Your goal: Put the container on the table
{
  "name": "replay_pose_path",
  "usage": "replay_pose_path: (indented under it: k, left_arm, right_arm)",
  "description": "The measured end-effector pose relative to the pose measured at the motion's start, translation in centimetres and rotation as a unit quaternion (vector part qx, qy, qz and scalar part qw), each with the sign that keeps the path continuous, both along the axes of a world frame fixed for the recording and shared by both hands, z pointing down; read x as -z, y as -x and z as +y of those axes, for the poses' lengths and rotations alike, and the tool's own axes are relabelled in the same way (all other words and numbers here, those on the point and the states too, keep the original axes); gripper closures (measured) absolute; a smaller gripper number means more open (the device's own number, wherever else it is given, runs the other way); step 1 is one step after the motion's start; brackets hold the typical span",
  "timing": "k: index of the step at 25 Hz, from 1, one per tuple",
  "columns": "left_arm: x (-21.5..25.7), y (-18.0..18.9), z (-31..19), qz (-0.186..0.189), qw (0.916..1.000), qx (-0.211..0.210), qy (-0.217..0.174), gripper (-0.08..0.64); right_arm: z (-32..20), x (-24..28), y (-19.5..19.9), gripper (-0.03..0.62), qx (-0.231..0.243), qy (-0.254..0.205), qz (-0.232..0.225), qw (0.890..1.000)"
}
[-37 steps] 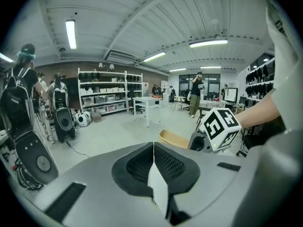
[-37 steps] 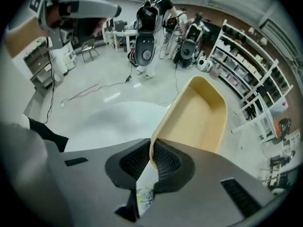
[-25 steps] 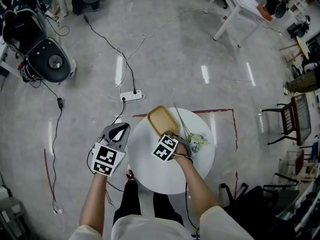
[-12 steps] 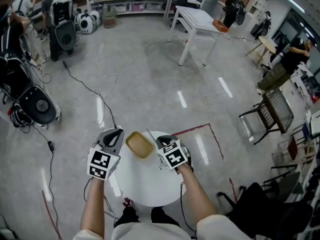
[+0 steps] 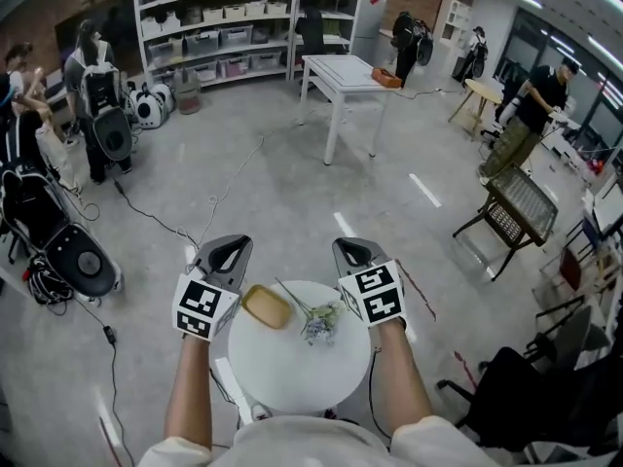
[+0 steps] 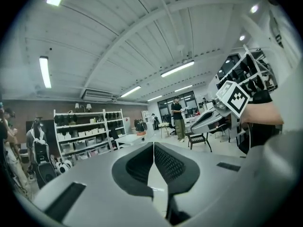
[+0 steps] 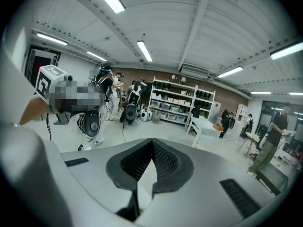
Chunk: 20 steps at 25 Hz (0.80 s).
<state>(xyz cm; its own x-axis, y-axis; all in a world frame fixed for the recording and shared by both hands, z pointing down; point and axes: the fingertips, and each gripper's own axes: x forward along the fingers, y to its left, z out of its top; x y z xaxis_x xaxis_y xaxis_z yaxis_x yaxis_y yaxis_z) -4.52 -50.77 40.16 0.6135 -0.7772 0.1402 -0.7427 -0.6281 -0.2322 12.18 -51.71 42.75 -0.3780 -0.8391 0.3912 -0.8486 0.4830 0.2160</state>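
The container [image 5: 267,305] sits on the tabletop [image 5: 292,363], just beside the left gripper [image 5: 226,251]. The left gripper and the right gripper [image 5: 352,253] are both squeezed closed and hold nothing. The job looks done, so nothing needs moving next.

round white table [image 5: 292,373] w/ tan container [image 5: 267,306] at far left & flower sprig [image 5: 318,321] just beside it.

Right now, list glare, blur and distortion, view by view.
Head view: glare streaks the glossy grey floor, edges bow, the tan rectangular container on the round white table is sharp. Left gripper view: black corner vignette, curved ceiling beams. Right gripper view: the same.
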Motion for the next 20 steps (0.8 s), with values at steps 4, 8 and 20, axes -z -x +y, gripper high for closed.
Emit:
replay_pose_path:
  k: [4,8,20]
  left_arm:
    - [2.8,-0.9,1.4,0.006,0.9997,-0.004,-0.022,0.538]
    - [4.5,-2.3,2.9,0.014,0.9992,-0.011,-0.036,0.539]
    - [7.1,-4.0,5.6,0.017,0.9977,-0.019,-0.063,0.538]
  right_arm:
    - [2.0,5.4,-0.2,0.578,0.008,-0.055,-0.004,0.998]
    - [4.1,8.5,-0.3,0.578,0.019,-0.084,-0.005,0.996]
    - [6.4,9.9,-0.9,0.580,0.038,-0.098,0.011,0.994]
